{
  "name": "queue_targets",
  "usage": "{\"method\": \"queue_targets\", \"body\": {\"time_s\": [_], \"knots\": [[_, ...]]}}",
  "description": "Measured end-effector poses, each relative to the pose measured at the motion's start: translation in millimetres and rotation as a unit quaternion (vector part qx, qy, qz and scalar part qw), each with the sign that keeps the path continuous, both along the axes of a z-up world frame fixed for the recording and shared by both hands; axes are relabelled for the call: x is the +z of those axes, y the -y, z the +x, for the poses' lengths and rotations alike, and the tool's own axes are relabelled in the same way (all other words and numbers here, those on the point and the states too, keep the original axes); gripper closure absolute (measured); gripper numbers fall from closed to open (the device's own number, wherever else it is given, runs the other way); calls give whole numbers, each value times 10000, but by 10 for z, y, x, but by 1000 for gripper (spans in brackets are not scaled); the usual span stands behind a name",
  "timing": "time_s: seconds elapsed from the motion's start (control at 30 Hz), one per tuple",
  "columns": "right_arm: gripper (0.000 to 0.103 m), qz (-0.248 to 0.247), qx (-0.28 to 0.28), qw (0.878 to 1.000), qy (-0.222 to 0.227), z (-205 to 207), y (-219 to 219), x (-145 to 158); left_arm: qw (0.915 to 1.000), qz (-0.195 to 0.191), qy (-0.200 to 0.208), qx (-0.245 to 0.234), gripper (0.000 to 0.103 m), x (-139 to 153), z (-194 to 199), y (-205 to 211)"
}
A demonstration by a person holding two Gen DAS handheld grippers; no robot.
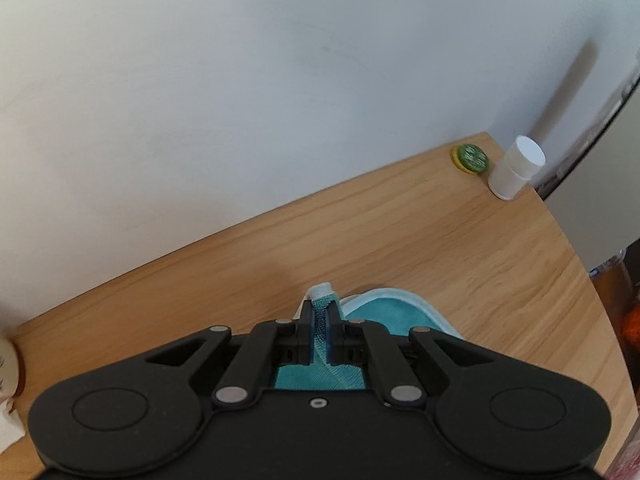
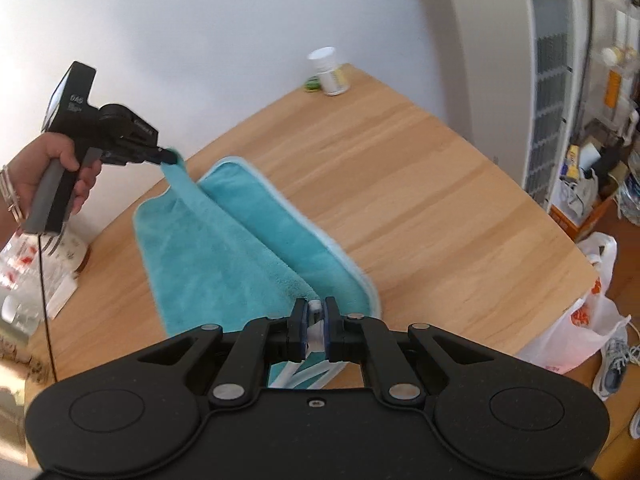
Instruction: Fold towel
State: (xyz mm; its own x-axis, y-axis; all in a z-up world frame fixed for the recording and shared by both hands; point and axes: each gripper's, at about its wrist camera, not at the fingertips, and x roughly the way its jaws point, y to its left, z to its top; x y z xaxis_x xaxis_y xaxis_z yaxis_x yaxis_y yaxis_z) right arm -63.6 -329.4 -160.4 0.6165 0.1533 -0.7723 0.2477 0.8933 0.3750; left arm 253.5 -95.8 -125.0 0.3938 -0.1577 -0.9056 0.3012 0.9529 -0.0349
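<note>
**A:** So where's the towel at right now? Looks half draped.

**B:** Yeah, it's the teal one on the wooden table. One long edge is lifted, the rest lies flat. The right gripper is pinched on a white-trimmed corner, and the left gripper, held in a hand, is clamped on the far corner of the same edge.

**A:** How's it gonna handle?

**B:** Soft and floppy, I'd guess light too. It sags between the two grips, so corners are the right spots. Grab the middle and it'd just bunch.

**A:** Room to swing it over?

**B:** Plenty of bare wood toward the right. The white bottle and a little green disc sit well apart in the far corner. The clutter by the left edge is nearer, so I'd watch that side.
</note>
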Motion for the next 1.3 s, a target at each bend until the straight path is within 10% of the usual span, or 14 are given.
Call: {"method": "queue_targets", "body": {"time_s": [0.6, 0.9, 1.3], "knots": [[97, -564, -727, 9957, -53, -69, 77, -114, 9976, -596, 339, -70, 98, -263, 55, 560], [85, -1223, -684, 9885, -560, -10, 31, -247, 9966, -557, 576, -182, 46, -242, 18, 602], [85, -1380, 598, 9881, 316, 491, -9, 4, 9913, 158, 769, -1061, 39, -196, -234, 590]]}}
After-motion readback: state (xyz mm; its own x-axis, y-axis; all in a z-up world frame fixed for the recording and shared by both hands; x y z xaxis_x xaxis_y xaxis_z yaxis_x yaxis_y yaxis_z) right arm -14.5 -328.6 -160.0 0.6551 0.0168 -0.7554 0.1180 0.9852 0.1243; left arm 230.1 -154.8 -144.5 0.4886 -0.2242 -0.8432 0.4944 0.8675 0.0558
